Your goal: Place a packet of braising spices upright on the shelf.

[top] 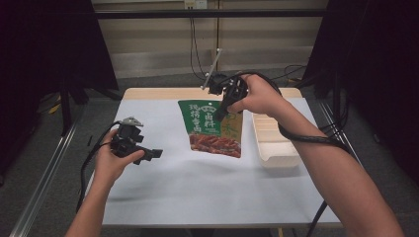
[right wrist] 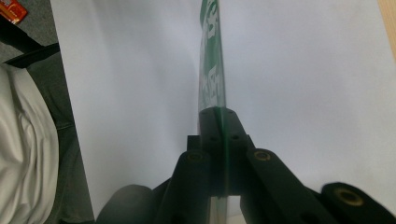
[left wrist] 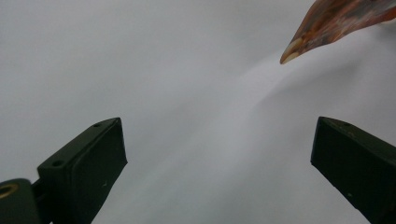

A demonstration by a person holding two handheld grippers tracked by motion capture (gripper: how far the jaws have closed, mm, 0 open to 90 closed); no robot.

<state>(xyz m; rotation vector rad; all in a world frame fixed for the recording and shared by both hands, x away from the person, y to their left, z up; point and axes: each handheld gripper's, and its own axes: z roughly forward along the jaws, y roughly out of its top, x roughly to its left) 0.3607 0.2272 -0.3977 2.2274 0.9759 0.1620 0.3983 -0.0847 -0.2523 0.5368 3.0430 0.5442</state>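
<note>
Above the middle of the white table [top: 197,192], the green snack pouch [top: 212,129] hangs from its top edge, pinched flat in the right gripper [top: 221,114]. The left gripper [top: 154,153] hovers low to its left, jaws spread with nothing between them. Held by one thin edge, the pouch could swing or slip out. The right gripper view shows the pouch [right wrist: 211,79] edge-on between pressed pads; the left gripper view catches its dangling bottom corner [left wrist: 327,23]. A cream tray [top: 276,143] waits alongside.

High view overhead facing forward, gripper views close, sharing pouch [top: 213,127]
</note>
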